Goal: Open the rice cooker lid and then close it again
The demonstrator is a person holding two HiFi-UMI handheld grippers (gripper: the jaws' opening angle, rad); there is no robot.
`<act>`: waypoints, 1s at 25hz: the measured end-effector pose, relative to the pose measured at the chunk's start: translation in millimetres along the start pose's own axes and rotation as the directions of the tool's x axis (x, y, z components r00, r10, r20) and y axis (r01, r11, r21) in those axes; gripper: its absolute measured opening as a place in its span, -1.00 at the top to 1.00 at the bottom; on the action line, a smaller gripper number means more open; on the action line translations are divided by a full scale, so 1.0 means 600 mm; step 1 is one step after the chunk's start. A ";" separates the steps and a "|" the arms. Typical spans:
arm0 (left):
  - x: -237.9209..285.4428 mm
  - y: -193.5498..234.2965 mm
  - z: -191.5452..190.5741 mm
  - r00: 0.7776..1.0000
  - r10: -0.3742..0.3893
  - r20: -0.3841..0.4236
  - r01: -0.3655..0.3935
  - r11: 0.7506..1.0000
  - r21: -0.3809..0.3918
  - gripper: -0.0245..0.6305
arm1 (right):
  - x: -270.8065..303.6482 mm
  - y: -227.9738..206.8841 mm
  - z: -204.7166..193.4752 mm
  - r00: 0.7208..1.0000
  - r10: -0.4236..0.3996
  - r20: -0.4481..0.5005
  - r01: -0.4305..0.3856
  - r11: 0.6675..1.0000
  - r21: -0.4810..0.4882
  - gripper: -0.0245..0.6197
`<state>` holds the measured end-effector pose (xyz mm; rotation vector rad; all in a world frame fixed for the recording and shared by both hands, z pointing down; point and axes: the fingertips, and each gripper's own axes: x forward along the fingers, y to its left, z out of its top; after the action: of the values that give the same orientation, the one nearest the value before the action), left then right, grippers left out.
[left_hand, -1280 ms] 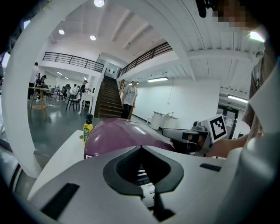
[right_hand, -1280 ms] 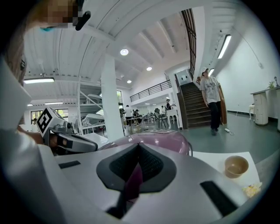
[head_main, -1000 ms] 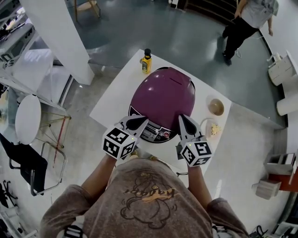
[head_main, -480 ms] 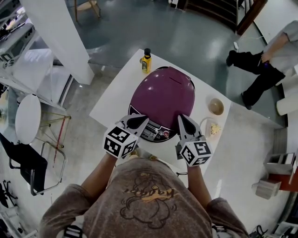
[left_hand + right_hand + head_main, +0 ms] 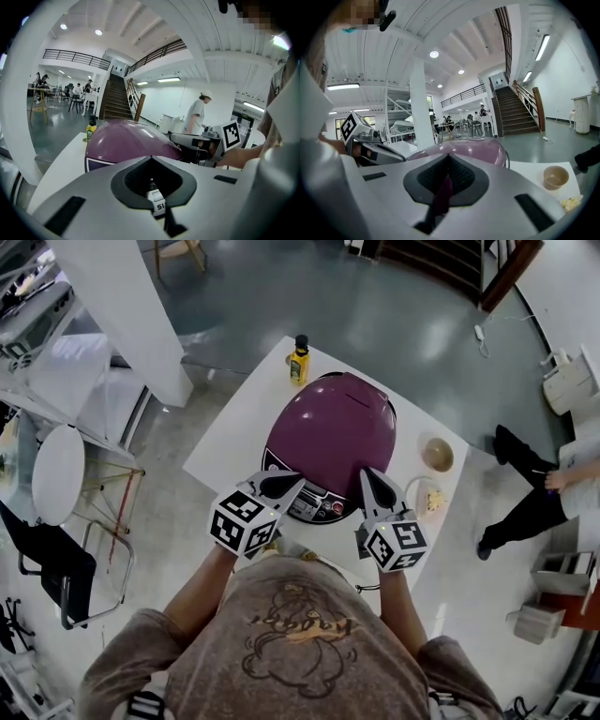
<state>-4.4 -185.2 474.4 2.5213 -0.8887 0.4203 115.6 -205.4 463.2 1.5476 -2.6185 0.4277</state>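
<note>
In the head view, the purple rice cooker (image 5: 328, 432) stands lid-closed on the white table (image 5: 234, 437). The left gripper (image 5: 292, 482) and right gripper (image 5: 368, 476) are at its front panel, perhaps touching it. The left gripper view shows its jaws pressed together with nothing between them. The right gripper view shows the same for the right gripper.

"What's around you?"
"Glossy grey floor (image 5: 375, 324) under my white worktop (image 5: 234, 437), and a white pillar (image 5: 112, 306) on my left."
"Any furniture?"
"A round white table (image 5: 58, 474) with a dark chair (image 5: 52, 568) near it. Beyond, I see a staircase (image 5: 115, 98), a railed balcony (image 5: 75, 57) and round ceiling lights (image 5: 434, 54)."
</note>
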 end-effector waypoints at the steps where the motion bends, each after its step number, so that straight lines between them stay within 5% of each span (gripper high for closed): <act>1: -0.001 -0.001 -0.001 1.000 -0.004 0.000 0.004 1.000 -0.010 0.86 | 0.000 0.000 -0.001 1.000 0.000 -0.003 0.000 1.000 -0.001 0.92; 11: 0.004 0.000 -0.002 1.000 0.002 -0.009 -0.003 0.999 -0.039 0.86 | 0.004 -0.004 -0.006 1.000 -0.002 -0.017 0.002 1.000 -0.013 0.92; 17: 0.020 -0.007 -0.005 0.997 0.040 -0.073 -0.034 0.996 0.082 0.86 | 0.002 -0.003 -0.012 1.000 -0.003 -0.013 0.003 1.000 -0.009 0.92; 25: 0.018 -0.012 -0.003 0.997 0.059 -0.058 -0.053 0.993 0.101 0.87 | -0.002 -0.005 -0.006 1.000 -0.004 -0.007 0.004 1.000 -0.006 0.92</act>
<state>8.0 -185.0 478.3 2.5631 -0.9387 0.5690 118.3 -204.8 467.2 1.5458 -2.6087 0.4245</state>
